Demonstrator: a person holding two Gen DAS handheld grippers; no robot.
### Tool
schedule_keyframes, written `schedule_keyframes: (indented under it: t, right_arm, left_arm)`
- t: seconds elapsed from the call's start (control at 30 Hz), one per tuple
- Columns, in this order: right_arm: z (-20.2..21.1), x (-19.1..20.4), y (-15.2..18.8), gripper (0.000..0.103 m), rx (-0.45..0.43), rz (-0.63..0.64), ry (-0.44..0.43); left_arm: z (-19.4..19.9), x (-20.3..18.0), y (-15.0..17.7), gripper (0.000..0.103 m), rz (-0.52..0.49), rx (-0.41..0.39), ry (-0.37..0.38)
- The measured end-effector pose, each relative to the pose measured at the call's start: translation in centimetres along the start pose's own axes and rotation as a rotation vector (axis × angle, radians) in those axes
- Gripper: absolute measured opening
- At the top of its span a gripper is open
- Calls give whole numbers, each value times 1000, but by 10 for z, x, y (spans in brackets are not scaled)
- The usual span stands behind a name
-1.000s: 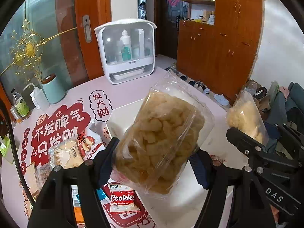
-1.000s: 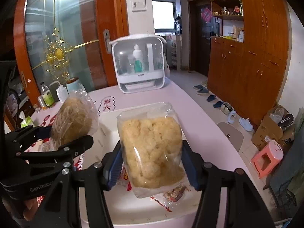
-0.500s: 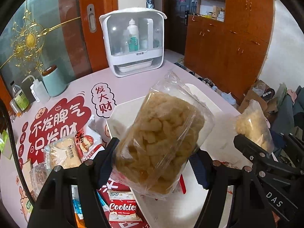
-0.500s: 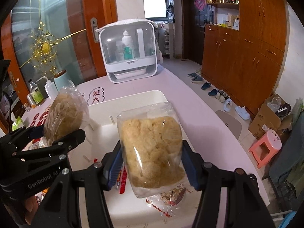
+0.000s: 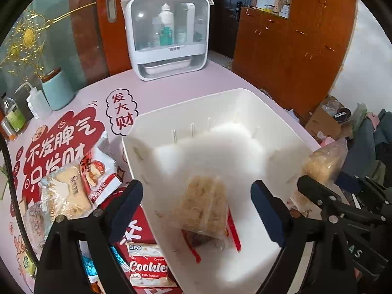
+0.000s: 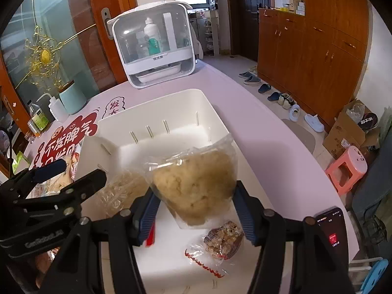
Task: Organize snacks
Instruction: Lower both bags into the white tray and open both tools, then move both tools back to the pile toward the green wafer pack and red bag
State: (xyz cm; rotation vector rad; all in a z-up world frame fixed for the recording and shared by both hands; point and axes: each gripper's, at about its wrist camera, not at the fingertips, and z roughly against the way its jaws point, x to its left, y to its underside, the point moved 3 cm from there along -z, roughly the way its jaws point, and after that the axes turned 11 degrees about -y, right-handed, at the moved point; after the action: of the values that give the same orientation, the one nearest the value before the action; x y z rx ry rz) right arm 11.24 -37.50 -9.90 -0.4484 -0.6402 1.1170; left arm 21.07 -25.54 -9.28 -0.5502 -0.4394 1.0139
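A clear bag of golden puffed snack lies inside the white bin; the left tongs are opening, empty above it. The right tongs clench a second, fuller puffed bag over the bin. Cookies and pastry packets wait left of the bin on the counter.

At the back of the pink bench stands a white clear-fronted cabinet with bottles inside. A teal canister and a squeeze bottle sit to its left. Slippers line the floor by wooden cupboards, near a pink stool.
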Motion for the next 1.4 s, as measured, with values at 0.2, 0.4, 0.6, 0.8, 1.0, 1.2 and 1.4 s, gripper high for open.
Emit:
schedule_keyframes:
  t: [0.2,0.4,0.6,0.8,1.0,1.2,1.4]
  right_arm:
    - [-1,1,4,60,17,16,20]
    - [-2,4,6,67,41,21,3]
    - [9,9,6,70,14,34,3]
    - [20,17,6,70,2,50,-5]
    - [35,27,8,70,-13,46,-18]
    - [62,43,8,70,-66,61,-23]
    - [95,75,14,70,-138,137,-46]
  left_arm:
    - [11,-1,3,92,-3,-14,-8]
    - [28,1,6,92,2,-38,-8]
    - [47,4,9,92,12,-61,-6]
    - [70,8,15,92,17,-91,-7]
    - [95,17,26,92,11,-118,-33]
    - [126,42,40,92,24,-156,-80]
    - [159,73,61,92,75,-191,-113]
